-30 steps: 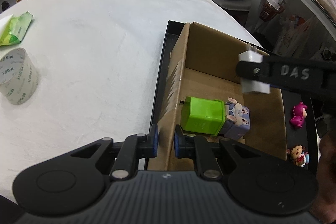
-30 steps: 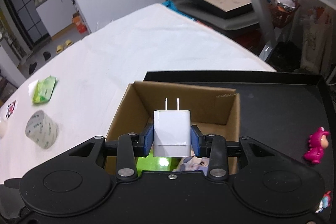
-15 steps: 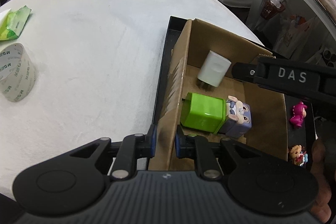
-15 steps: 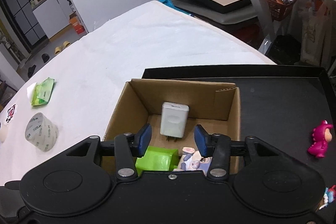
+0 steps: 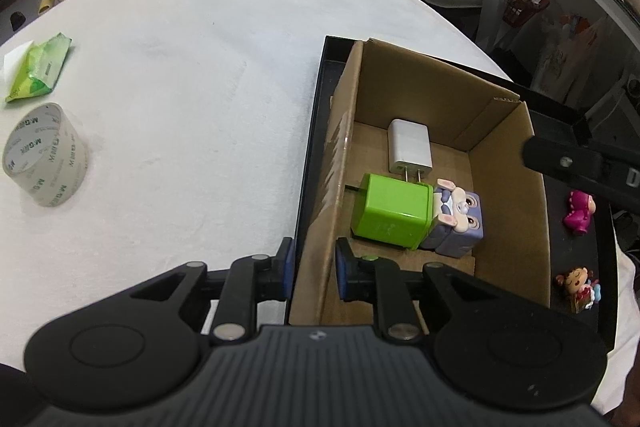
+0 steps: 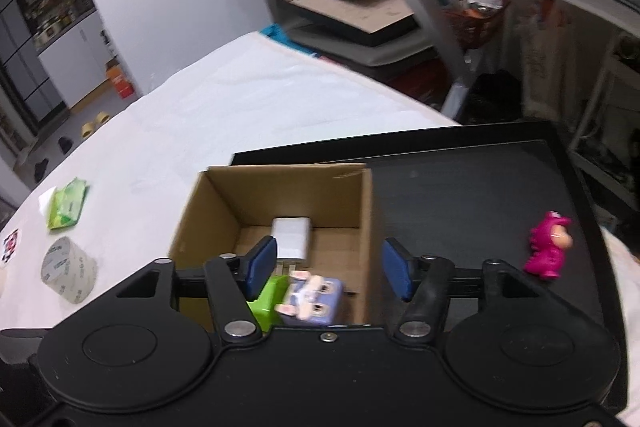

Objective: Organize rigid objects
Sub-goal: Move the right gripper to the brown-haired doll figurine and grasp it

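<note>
over box (image 6: 280, 187), right gripper (image 6: 328, 267) spread, empty

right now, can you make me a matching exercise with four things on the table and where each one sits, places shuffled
Things:
1. white charger
2. pink dinosaur figure
3. tape roll
4. left gripper

Places:
A. on the white tablecloth
B. on the black tray, outside the box
C. fingers astride the cardboard box wall
D. inside the cardboard box

Pairs: 1-D, 2-B, 3-A, 4-C
</note>
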{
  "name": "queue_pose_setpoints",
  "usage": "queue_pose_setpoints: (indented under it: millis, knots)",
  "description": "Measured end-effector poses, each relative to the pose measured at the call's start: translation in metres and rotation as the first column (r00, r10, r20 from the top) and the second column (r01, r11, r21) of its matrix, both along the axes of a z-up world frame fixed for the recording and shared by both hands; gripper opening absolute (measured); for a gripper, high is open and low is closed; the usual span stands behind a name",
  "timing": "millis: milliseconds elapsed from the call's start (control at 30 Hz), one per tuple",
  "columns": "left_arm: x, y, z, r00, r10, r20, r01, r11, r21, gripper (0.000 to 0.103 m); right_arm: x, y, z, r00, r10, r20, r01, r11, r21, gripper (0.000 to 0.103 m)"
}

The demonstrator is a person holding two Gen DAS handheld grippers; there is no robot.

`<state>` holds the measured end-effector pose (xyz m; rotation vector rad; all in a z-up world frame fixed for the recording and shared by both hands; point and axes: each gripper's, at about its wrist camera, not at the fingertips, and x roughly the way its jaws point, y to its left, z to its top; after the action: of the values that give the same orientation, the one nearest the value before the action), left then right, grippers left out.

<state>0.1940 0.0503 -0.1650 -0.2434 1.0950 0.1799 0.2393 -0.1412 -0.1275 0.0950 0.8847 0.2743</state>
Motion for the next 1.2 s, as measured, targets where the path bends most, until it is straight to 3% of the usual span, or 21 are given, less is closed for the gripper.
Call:
queue_pose_setpoints:
  millis: [200,367,533,833,1200]
  knots:
    - [-0.003,-0.011,0.003,1.0,-0.01,-0.021,0.011,0.999,0.047,0.029,-0.014,-0.021,-0.003,0.995,-0.096,0.007,0.096,0.995,-0.014,0.065]
    - [-0.006,-0.02,0.007,1.0,-0.021,-0.018,0.022,0.996,0.084,0.039,-0.032,-0.036,-0.003,0.986,-0.163,0.036,0.163,0.986,-0.018,0.076]
    - [-0.008,-0.028,0.012,0.999,-0.031,-0.022,0.033,0.993,0.117,0.047,-0.048,-0.045,-0.01,0.971,-0.23,0.071,0.234,0.971,-0.043,0.078]
    - [-0.006,-0.038,0.018,1.0,-0.021,-0.019,0.023,0.987,0.161,0.049,-0.055,-0.06,-0.032,0.945,-0.313,0.094,0.321,0.943,-0.086,0.081]
    - [0.008,-0.053,0.016,0.999,-0.007,-0.038,0.015,0.977,0.21,0.049,-0.042,-0.086,-0.054,0.918,-0.394,0.036,0.396,0.911,-0.114,0.081]
